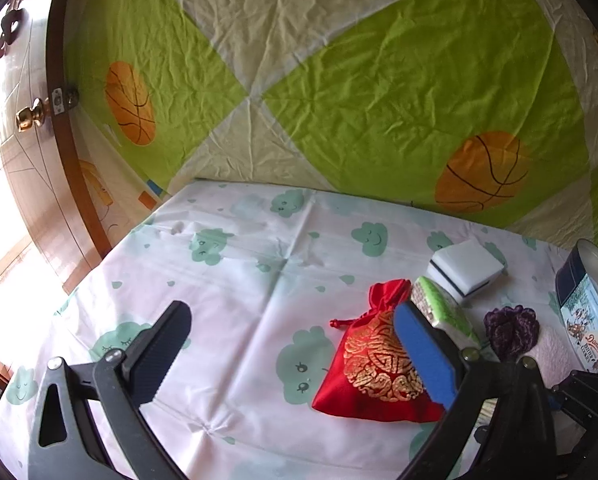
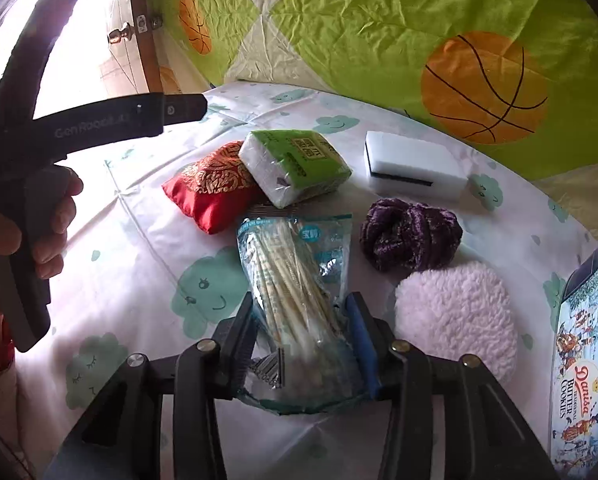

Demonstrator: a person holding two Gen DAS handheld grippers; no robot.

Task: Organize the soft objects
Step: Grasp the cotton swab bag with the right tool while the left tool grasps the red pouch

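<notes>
Your right gripper [image 2: 303,312] closes narrowly around a clear packet of sticks [image 2: 295,276], whose length runs straight away from you between the jaws. Your left gripper [image 1: 295,340] hangs wide open and empty, off to the left beside the red pouch [image 1: 375,360]. Everything lies on a cloud-print cloth [image 2: 139,280]; a cookie tin [image 2: 583,360] stands right, a basketball quilt [image 2: 379,20] behind.

Red drawstring pouch [image 2: 211,188] with gold ornament; tissue pack [image 2: 295,166] green and white; scrunchie [image 2: 409,234] dark purple; fleece pad [image 2: 457,314] pale pink; bench cloth [image 2: 147,240] white (mint clouds).
</notes>
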